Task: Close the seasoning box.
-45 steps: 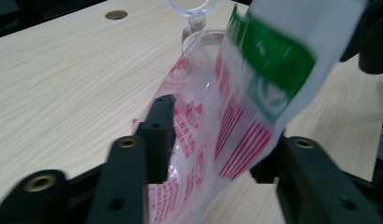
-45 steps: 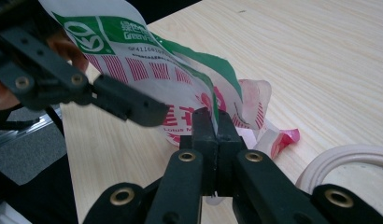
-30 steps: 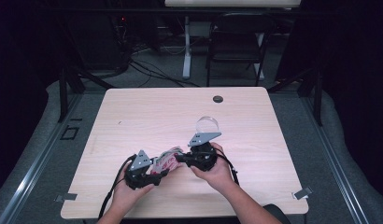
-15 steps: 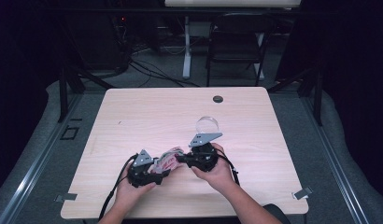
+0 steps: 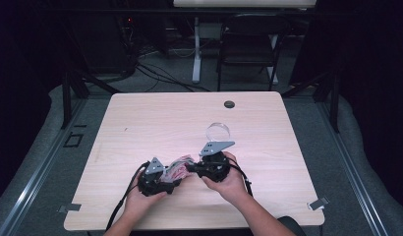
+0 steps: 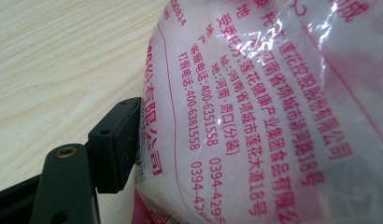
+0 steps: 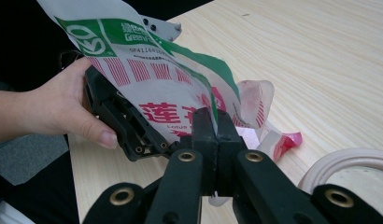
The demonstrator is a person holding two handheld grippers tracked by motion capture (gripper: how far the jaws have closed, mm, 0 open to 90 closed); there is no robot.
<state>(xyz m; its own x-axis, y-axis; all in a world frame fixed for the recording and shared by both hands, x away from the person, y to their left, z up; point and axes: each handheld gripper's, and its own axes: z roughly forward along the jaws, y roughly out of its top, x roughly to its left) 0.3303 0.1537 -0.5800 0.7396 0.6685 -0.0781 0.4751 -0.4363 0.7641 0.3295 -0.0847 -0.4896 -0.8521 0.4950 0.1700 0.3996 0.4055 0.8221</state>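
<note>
Both forearms come in from the near edge, and each hand holds one gripper, the two facing each other closely. The left gripper (image 5: pixel 176 178) points to the right; its jaws have just been opening and now stand wide, one black pad visible in the left gripper view. The right gripper (image 7: pixel 216 125) points to the left, its two jaws pressed together. The left hand (image 7: pixel 63 109) wraps its gripper's body.

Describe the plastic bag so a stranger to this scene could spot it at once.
Start at the light wooden table and look to its near edge, where the left gripper and right gripper meet. The plastic bag lies crumpled between them, pinched in the right gripper's shut jaws. It is whitish with red Chinese print and a green band, unlike the clear round container standing behind it.
</note>
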